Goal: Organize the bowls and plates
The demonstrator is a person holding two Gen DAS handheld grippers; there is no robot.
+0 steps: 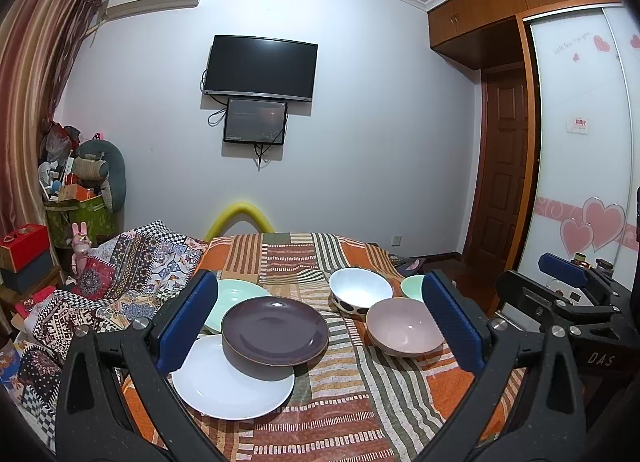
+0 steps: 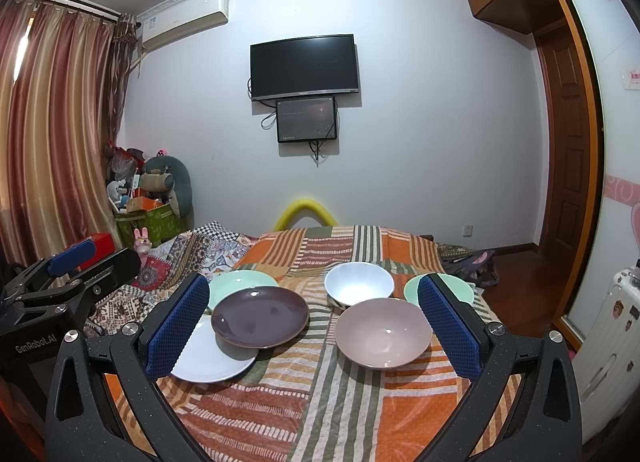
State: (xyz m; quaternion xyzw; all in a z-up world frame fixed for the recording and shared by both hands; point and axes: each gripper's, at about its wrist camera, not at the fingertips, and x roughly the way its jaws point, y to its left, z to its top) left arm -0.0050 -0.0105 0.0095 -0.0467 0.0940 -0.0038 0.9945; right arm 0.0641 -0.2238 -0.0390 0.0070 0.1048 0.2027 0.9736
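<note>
Three plates overlap on the striped cloth at the left. A dark purple plate (image 1: 275, 330) (image 2: 260, 316) rests partly on a white plate (image 1: 232, 386) (image 2: 216, 362) and a mint plate (image 1: 236, 296) (image 2: 240, 282). To the right stand a pink bowl (image 1: 404, 326) (image 2: 383, 332), a white bowl with black dots (image 1: 360, 288) (image 2: 359, 282) and a mint bowl (image 1: 412, 286) (image 2: 460, 286). My left gripper (image 1: 319, 282) hangs open above the cloth, facing the purple plate. My right gripper (image 2: 313, 282) is open too, holding nothing, with the pink bowl ahead of its right finger.
The dishes sit on an orange, green and white striped cloth (image 1: 320, 414) whose far edge drops off toward the wall. A patterned quilt (image 1: 132, 262) lies at the left. A wardrobe (image 1: 580, 142) and a door stand at the right; boxes and clutter (image 1: 76, 198) fill the left corner.
</note>
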